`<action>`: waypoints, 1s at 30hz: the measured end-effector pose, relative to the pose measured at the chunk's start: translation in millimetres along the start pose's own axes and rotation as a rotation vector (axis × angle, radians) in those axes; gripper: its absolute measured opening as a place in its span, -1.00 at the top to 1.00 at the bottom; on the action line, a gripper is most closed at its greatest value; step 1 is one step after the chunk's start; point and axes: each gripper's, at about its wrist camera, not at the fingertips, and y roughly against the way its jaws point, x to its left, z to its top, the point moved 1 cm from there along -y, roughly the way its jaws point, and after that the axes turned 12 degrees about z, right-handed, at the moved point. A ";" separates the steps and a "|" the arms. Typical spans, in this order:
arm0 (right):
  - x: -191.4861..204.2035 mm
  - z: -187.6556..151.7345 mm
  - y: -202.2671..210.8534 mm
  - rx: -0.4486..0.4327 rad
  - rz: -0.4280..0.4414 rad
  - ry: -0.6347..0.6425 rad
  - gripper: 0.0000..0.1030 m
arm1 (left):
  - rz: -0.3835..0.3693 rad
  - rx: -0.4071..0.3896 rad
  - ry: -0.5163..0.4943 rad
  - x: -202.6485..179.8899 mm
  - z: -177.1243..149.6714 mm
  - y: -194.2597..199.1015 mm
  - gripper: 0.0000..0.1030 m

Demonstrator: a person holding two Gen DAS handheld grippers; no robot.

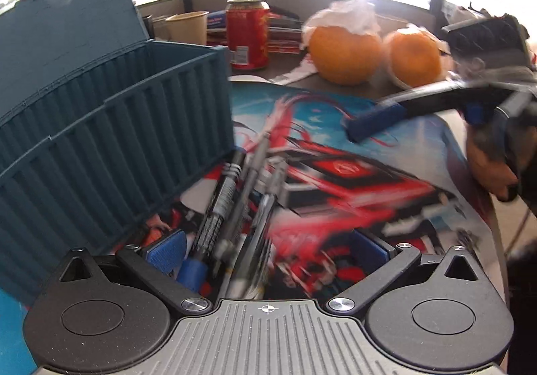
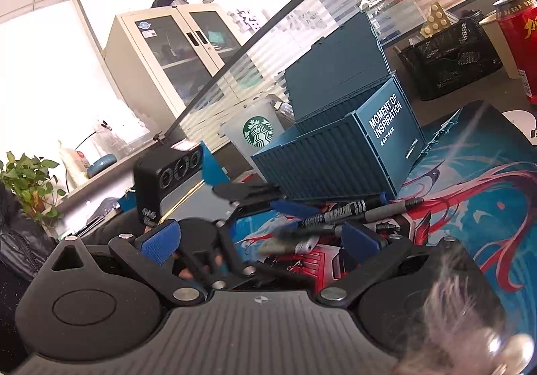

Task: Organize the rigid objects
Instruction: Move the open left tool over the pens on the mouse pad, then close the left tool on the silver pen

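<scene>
Several grey and black pens (image 1: 241,203) lie bunched on the printed desk mat (image 1: 352,180), beside an open teal container-style box (image 1: 110,146) with its lid up. My left gripper (image 1: 268,250) is open, its blue pads wide apart around the near ends of the pens. In the right wrist view the pens (image 2: 349,212) lie in front of the box (image 2: 339,153), and my right gripper (image 2: 261,237) is open and empty just short of them. The left gripper (image 2: 268,200) also shows there, over the pens.
Two oranges (image 1: 345,52), a red can (image 1: 248,32) and a paper cup (image 1: 188,26) stand at the back of the table. A Starbucks cup (image 2: 255,136) stands behind the box. A black mesh basket (image 2: 449,56) sits far right. The right gripper (image 1: 402,113) reaches in over the mat.
</scene>
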 end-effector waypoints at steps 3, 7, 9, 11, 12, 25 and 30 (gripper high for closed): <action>0.4 -0.4 0.6 -0.005 0.001 0.000 -1.00 | -0.053 0.010 -0.023 -9.3 -5.1 12.6 -1.00; -0.8 -0.3 1.0 -0.011 0.004 -0.003 -1.00 | 0.053 -0.027 0.001 -11.6 -7.1 23.9 -1.00; -1.4 -0.5 0.9 -0.014 -0.006 -0.010 -1.00 | 0.080 -0.067 0.028 -8.4 -10.7 36.1 -1.00; -1.1 -0.7 1.6 -0.020 -0.012 -0.008 -1.00 | 0.109 -0.086 0.033 -9.0 -16.0 46.2 -1.00; -1.5 -0.7 1.9 -0.022 -0.010 -0.007 -1.00 | 0.134 -0.104 0.030 -10.2 -18.8 52.5 -1.00; -9.1 1.9 10.0 -0.077 -0.028 -0.066 -1.00 | 0.178 -0.116 -0.068 -61.2 -21.8 52.0 -0.98; -7.2 1.0 7.7 -0.064 -0.038 -0.053 -1.00 | 0.154 -0.087 -0.010 -56.4 -20.4 42.7 -0.93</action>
